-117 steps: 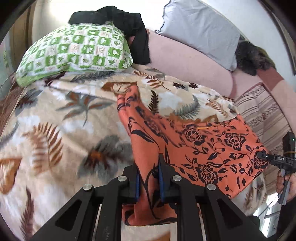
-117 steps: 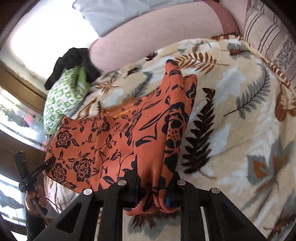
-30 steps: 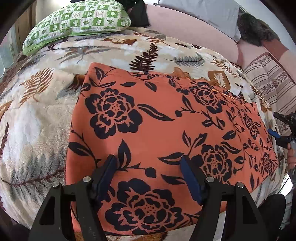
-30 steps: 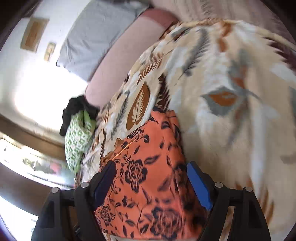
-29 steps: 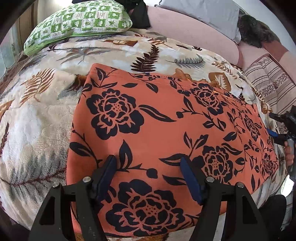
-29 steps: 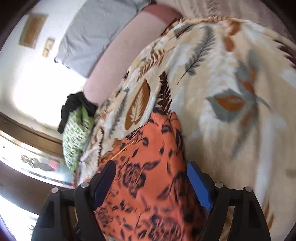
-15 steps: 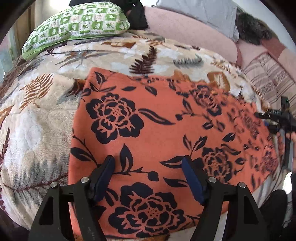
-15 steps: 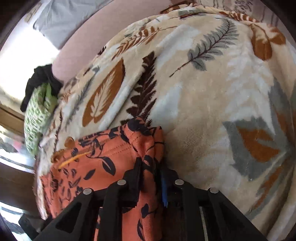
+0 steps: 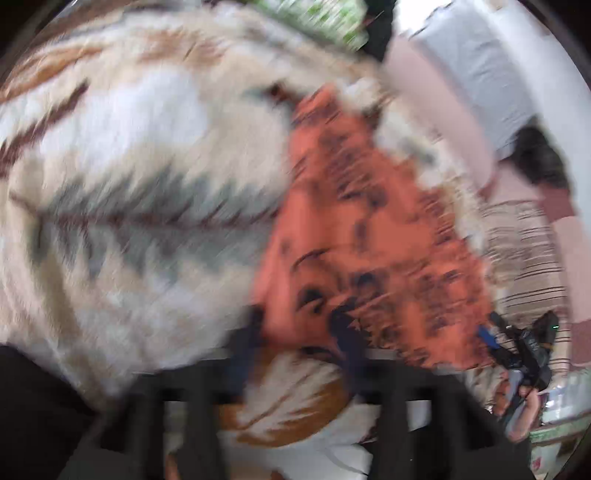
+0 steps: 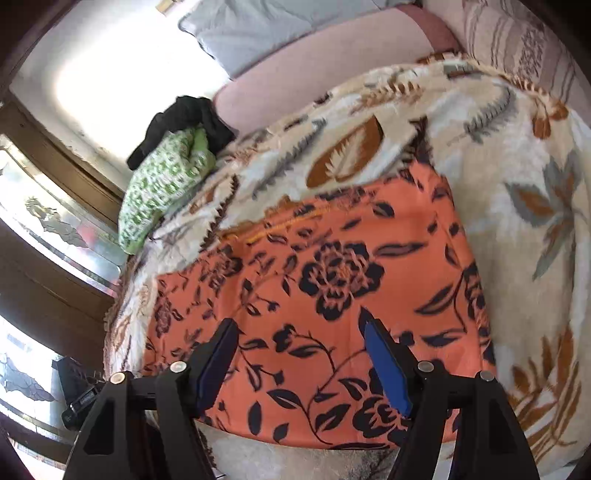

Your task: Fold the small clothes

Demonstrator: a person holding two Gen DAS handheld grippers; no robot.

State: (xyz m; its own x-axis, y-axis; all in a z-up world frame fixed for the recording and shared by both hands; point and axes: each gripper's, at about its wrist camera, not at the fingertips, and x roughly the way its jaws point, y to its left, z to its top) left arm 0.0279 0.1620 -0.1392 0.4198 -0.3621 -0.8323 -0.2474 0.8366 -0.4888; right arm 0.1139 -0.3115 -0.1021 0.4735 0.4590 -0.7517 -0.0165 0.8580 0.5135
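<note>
A leaf-print blanket [image 10: 517,155] fills the middle and right of the right wrist view, with a green checked pillow [image 10: 162,184] at the left under a black garment [image 10: 184,114], a grey pillow [image 10: 258,29] along the top and a window [image 10: 48,229] at far left.

Open leaf-print blanket [image 10: 524,155] right of the orange cloth [image 10: 332,266]; green pillow [image 10: 162,184] far left.
</note>
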